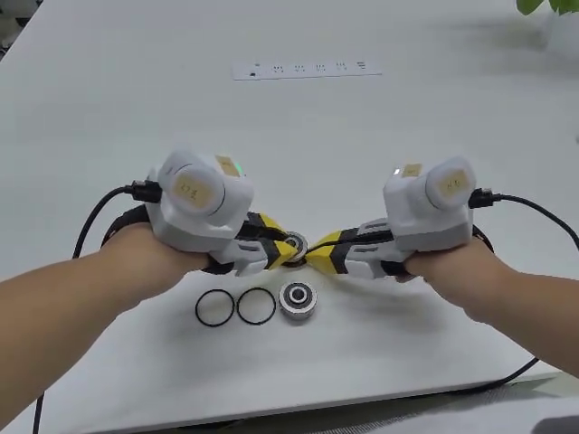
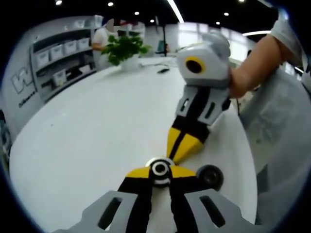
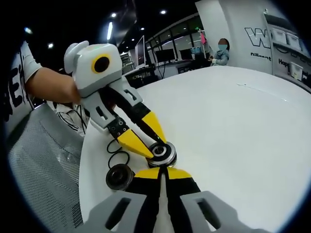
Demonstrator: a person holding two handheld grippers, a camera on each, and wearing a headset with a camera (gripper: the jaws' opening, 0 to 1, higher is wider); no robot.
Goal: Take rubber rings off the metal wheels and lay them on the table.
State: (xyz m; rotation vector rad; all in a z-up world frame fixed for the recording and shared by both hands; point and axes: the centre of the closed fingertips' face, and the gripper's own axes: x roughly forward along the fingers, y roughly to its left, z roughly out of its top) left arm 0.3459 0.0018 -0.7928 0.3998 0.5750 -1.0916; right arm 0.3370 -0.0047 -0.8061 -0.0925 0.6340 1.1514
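Yellow-tipped jaws of the left gripper point(image 2: 160, 174) are closed on a small metal wheel point(image 2: 160, 168), which seems to be held clear of the tabletop point(image 1: 407, 117) between the two hands. The jaws of the right gripper point(image 3: 163, 174) are pressed together with almost no gap, and their tip is set against the edge of this wheel. Whether any rubber is pinched there cannot be told. A dark band point(image 3: 173, 155) is seen around the rim of the held wheel, and it is judged to be a rubber ring not yet taken off. Just below the grippers a second wheel point(image 1: 298, 299) is lying flat on the tabletop. Beside it one black ring point(image 1: 256, 306) and another ring point(image 1: 214, 307) are laid, near each other but apart. Far behind, a white power strip point(image 1: 306, 69) is seen. The ring is expected to be thin, light, soft and stretchy, so it should be taken at its outer edge with the very tips and rolled over the rim. The wheel is expected to be stiff, heavier and smooth, so it may turn or slip if it is not clamped firmly.
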